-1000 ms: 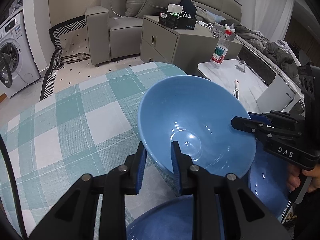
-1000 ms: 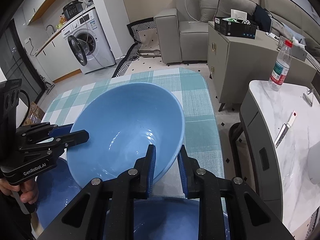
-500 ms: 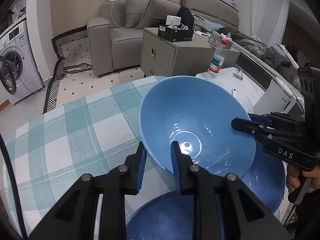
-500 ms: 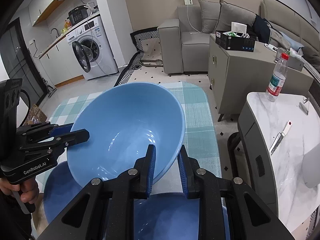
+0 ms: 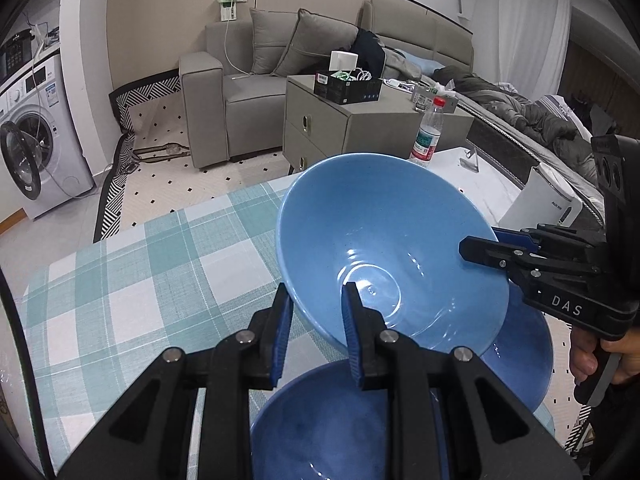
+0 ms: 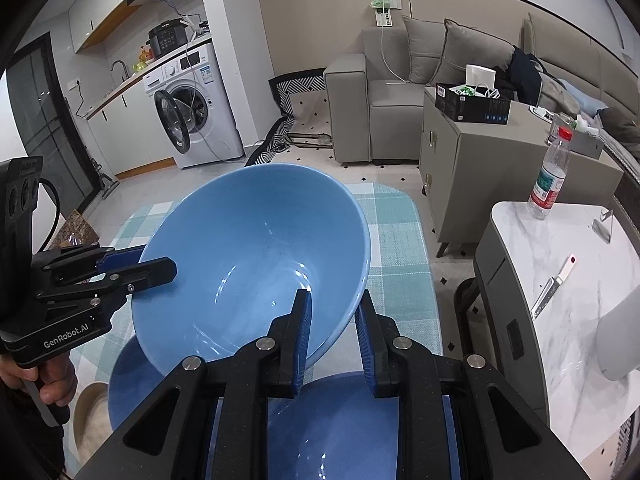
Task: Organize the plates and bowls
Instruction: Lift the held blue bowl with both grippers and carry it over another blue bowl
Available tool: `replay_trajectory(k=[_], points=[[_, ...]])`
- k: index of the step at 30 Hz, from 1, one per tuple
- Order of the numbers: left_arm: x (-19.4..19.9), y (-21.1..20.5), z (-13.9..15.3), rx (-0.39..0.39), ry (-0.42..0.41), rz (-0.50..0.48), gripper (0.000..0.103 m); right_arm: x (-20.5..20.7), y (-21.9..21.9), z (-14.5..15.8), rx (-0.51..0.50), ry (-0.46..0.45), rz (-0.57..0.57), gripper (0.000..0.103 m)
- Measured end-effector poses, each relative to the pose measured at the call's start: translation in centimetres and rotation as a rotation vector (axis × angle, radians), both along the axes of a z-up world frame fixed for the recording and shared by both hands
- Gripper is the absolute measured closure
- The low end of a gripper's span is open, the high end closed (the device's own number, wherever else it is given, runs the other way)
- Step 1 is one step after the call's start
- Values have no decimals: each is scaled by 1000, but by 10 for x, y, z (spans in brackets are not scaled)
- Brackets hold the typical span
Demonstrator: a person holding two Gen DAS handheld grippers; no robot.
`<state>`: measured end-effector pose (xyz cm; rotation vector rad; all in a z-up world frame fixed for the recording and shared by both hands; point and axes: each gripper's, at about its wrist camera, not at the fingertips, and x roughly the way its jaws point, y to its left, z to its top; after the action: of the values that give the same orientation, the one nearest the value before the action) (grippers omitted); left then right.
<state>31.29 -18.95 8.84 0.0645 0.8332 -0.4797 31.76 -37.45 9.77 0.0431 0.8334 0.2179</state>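
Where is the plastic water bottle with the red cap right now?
The water bottle stands upright at the far edge of the white marble table, right of the checked tablecloth, in front of the grey cabinet.

The held light-blue bowl (image 5: 384,240) hides much of the worktop (image 5: 132,280) behind it, and in the left wrist view covers the near part of the blue plate (image 5: 524,356) below its right rim; a second blue dish (image 5: 332,420) under the bowl is cut by the lower edge and crossed by the left gripper (image 5: 316,336); the bottle (image 6: 548,176) label beyond the bowl is too small to read; the white container (image 6: 620,336) right of the bowl runs off the frame.
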Motion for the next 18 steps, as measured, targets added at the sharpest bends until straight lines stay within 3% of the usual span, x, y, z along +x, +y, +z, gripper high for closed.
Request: replay_trajectory(k=[18], points=[[-37,21,22,-19,-47,20,80,-37,16,25,3,-46,39,80]])
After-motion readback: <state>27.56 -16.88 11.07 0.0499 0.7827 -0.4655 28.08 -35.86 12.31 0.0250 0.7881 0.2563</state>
